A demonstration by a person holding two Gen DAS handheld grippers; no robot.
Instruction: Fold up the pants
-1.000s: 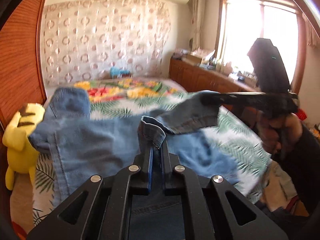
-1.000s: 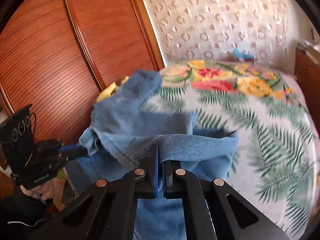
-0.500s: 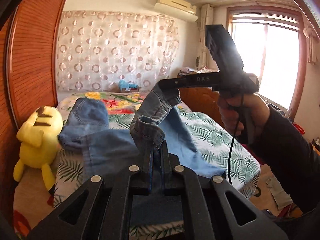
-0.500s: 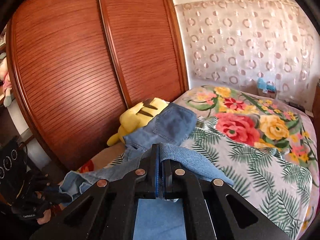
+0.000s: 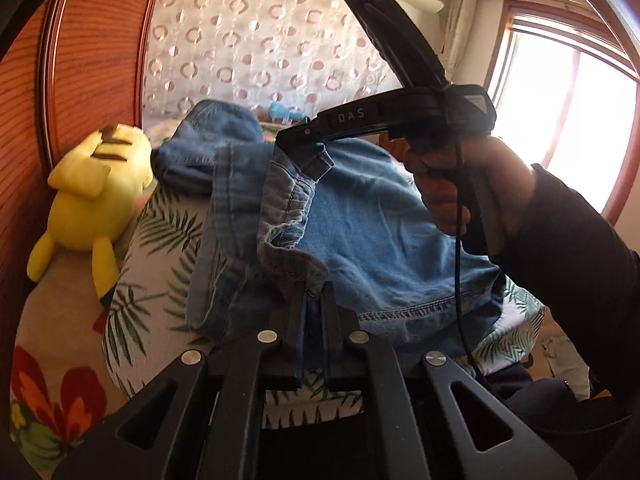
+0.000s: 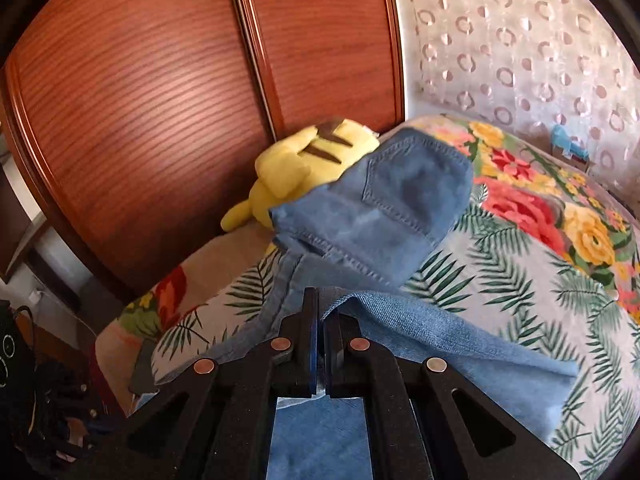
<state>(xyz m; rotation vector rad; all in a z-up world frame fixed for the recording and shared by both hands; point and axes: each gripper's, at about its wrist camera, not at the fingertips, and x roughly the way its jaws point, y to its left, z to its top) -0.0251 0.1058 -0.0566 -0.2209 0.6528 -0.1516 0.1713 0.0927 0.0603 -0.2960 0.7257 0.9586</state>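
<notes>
Item: denim pants [image 5: 372,232], lying on the floral bedspread [image 6: 520,280] with the seat and pocket end toward the headboard and the near edge lifted; we hold that edge at two spots; left gripper [image 5: 314,300], fingers pressed together on a bunched seam; right gripper [image 6: 320,312], fingers likewise pressed together on a fold of denim, and seen from the left view pinching what looks like a belt loop or waistband corner. Change since a second ago: we have carried the right gripper across from the window side toward the wardrobe [image 6: 140,100], so that it now sits close above the left one; the denim flap, earlier stretched out between the two grippers, is now doubled over toward the left; we judge this to be the lengthwise fold, one leg being laid over the other, well under way but not yet set down or smoothed. Left view alone shows: the person's right hand [image 5: 472,184] and dark sleeve on the handle, its cable, the window [image 5: 580,120], and the raised flap hanging beneath the right gripper. Right view alone shows: the back pocket on the far portion of the pants, the bare bedspread beyond the fold, and the far end touching the yellow plush toy [image 6: 304,168]; both views show that toy beside the wardrobe.
</notes>
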